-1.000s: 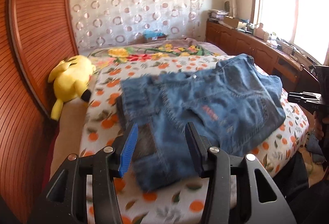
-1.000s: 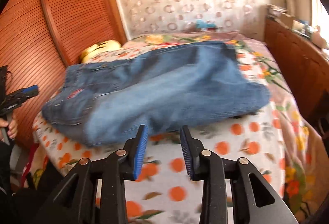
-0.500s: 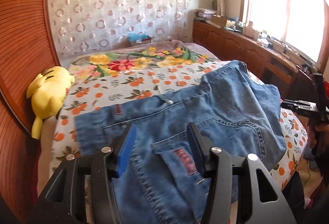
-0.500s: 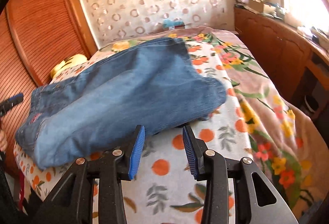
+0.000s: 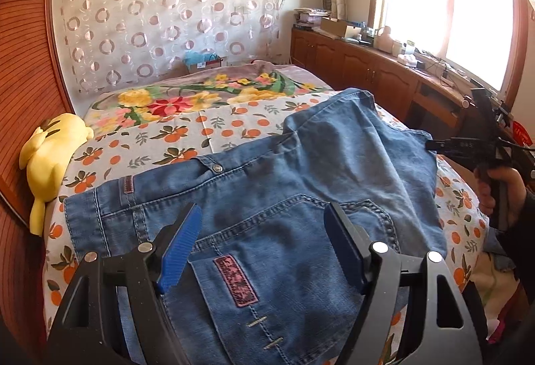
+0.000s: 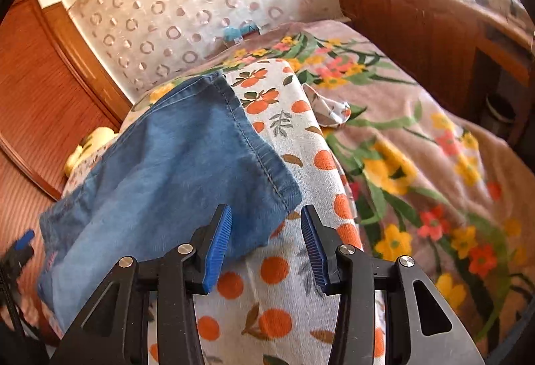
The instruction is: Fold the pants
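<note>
Jeans (image 5: 267, 197) lie spread on the bed (image 5: 207, 127), over the orange-print cover, waistband end under the left tool (image 5: 264, 241), leg hem (image 6: 254, 147) reaching toward the right tool (image 6: 265, 241). Both tools gape open, nothing between the pads; each hangs above the denim, contact unclear.

Handling, my guess: denim is soft but heavyish and thick, drapes rather than slides, and holds a crease once pressed. Seams, waistband and hem are the stiff parts, so grab there. The left should take the waistband edge near the back pocket (image 5: 294, 231), the right the hem corner (image 6: 291, 194). A mid-panel pinch would just bunch a single layer.

Versus 0.5 s ago: the left view has closed in and the pocket patch (image 5: 235, 281) now sits between the fingers. The right view has swung toward the hem, which now lies just ahead of the pads; more of the floral blanket (image 6: 418, 147) shows. Yellow plush (image 5: 50, 157) is unmoved by the headboard side.
</note>
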Motion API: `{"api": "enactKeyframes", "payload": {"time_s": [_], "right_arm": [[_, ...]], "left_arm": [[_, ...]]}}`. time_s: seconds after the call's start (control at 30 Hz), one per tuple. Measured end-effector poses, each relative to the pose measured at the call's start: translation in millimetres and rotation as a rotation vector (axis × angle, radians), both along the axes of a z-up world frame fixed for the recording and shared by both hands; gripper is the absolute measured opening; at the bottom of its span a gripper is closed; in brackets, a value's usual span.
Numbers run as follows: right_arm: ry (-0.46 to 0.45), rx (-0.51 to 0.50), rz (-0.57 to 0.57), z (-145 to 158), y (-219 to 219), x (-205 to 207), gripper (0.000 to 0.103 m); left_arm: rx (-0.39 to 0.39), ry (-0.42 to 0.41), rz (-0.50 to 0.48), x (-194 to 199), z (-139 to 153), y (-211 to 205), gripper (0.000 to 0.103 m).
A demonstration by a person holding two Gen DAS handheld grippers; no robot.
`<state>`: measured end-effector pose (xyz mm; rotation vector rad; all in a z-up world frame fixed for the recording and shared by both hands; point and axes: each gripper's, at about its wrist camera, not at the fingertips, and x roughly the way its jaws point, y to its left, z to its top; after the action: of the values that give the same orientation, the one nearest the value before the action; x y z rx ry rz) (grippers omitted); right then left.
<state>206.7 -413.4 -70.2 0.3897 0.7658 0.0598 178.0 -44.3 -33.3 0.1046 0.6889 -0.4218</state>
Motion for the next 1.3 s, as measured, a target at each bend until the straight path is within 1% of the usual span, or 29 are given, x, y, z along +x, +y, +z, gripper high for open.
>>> {"api": "enactKeyframes", "payload": {"time_s": [0.1, 0.17, 0.2, 0.23, 0.27, 0.33, 0.43, 0.57, 0.7, 0.9, 1.03, 1.13, 1.2, 1.3], "right_arm": [[0.004, 0.02, -0.003, 1, -1, 6, 0.045], [-0.001, 0.006, -0.002, 2, -1, 7, 0.043], [-0.011, -0.007, -0.006, 5, 0, 4, 0.038], [-0.022, -0.023, -0.007, 8, 2, 3, 0.022], [-0.03, -0.04, -0.005, 9, 3, 3, 0.014], [-0.061, -0.043, 0.009, 19, 6, 2, 0.006], [-0.118, -0.054, 0.039, 37, 17, -2, 0.005], [-0.177, -0.043, 0.122, 61, 49, -6, 0.005], [-0.218, -0.039, 0.238, 80, 99, -7, 0.005], [-0.248, -0.021, 0.432, 94, 184, -10, 0.005], [-0.261, -0.004, 0.563, 100, 236, -21, 0.005], [-0.267, 0.011, 0.662, 100, 267, -38, 0.005], [-0.259, 0.016, 0.723, 92, 282, -48, 0.005], [-0.223, 0.013, 0.796, 70, 297, -58, 0.005]], "left_arm": [[0.005, 0.002, 0.003, -5, -1, 0, 0.076], [0.002, 0.003, 0.007, -7, -1, 3, 0.076], [-0.001, 0.002, 0.01, -8, 0, 5, 0.076], [-0.003, 0.001, 0.014, -9, 0, 6, 0.076], [-0.007, -0.001, 0.023, -12, 1, 9, 0.076], [-0.014, -0.002, 0.036, -15, 2, 14, 0.076], [-0.019, -0.012, 0.061, -22, 6, 26, 0.076], [-0.033, -0.024, 0.097, -30, 11, 45, 0.076], [-0.044, -0.035, 0.139, -37, 15, 68, 0.076], [-0.057, -0.051, 0.206, -47, 20, 103, 0.076], [-0.066, -0.067, 0.251, -54, 25, 128, 0.076], [-0.071, -0.074, 0.281, -60, 27, 144, 0.076], [-0.073, -0.076, 0.292, -62, 28, 150, 0.076], [-0.074, -0.075, 0.306, -63, 25, 158, 0.076]]}}
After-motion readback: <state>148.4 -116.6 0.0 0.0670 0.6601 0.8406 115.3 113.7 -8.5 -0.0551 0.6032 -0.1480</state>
